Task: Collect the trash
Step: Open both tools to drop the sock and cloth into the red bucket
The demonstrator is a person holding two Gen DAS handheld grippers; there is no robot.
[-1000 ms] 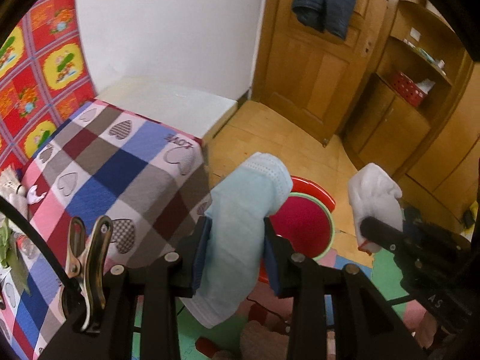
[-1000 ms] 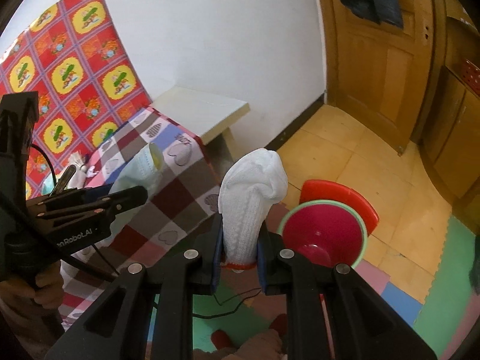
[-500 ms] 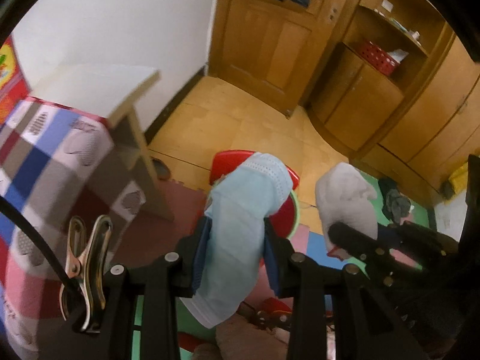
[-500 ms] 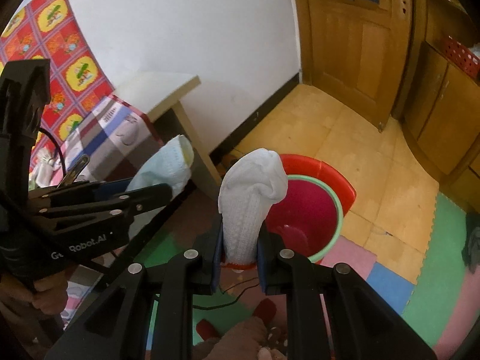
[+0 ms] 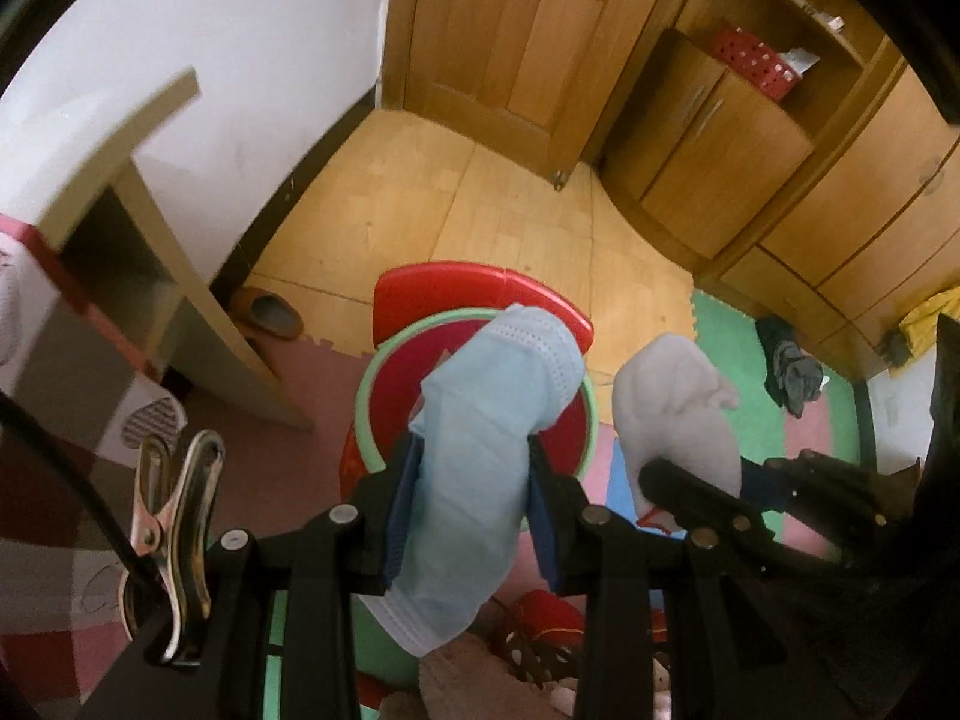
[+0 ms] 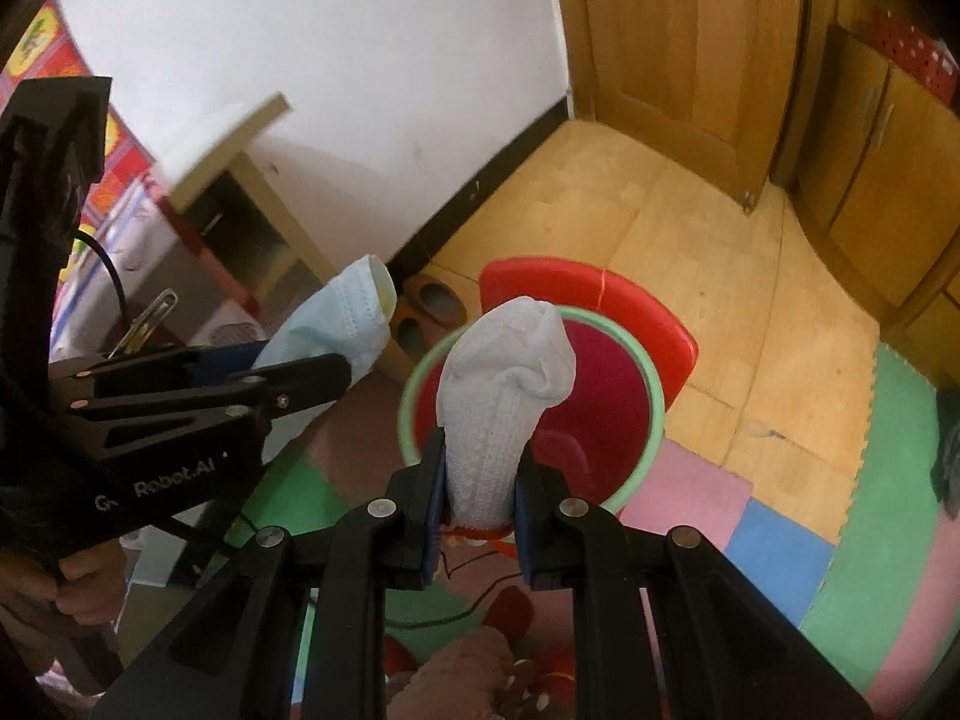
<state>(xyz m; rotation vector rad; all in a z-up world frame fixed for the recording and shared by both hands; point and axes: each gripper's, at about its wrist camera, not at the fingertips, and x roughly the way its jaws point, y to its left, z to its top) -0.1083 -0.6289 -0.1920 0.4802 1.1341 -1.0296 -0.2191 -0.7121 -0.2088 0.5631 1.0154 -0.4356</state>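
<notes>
My left gripper (image 5: pixel 471 498) is shut on a light blue face mask (image 5: pixel 486 438), which sticks up between its blue pads. My right gripper (image 6: pixel 477 492) is shut on a white knitted sock (image 6: pixel 501 408) with a red cuff edge. Both hang over a red bin (image 6: pixel 600 414) with a green rim and a raised red lid (image 6: pixel 588 300), standing on the floor. From the left wrist, the bin (image 5: pixel 402 384) lies right behind the mask, and the sock (image 5: pixel 678 414) shows to its right in the right gripper (image 5: pixel 708 480). Seen from the right wrist, the mask (image 6: pixel 336 324) is held left of the bin.
A beige table (image 5: pixel 150 228) and a checked cloth (image 5: pixel 72 372) stand at left. Slippers (image 6: pixel 432 306) lie by the wall. Wooden door (image 5: pixel 516 42) and cabinets (image 5: pixel 720 138) are behind. Coloured foam mats (image 6: pixel 840 540) cover the near floor. A person's slippered feet (image 6: pixel 480 660) are below.
Both grippers have dropped and swung away from the checked bed toward the floor. The red bin now sits directly under the held mask and sock. Both grips are unchanged.
</notes>
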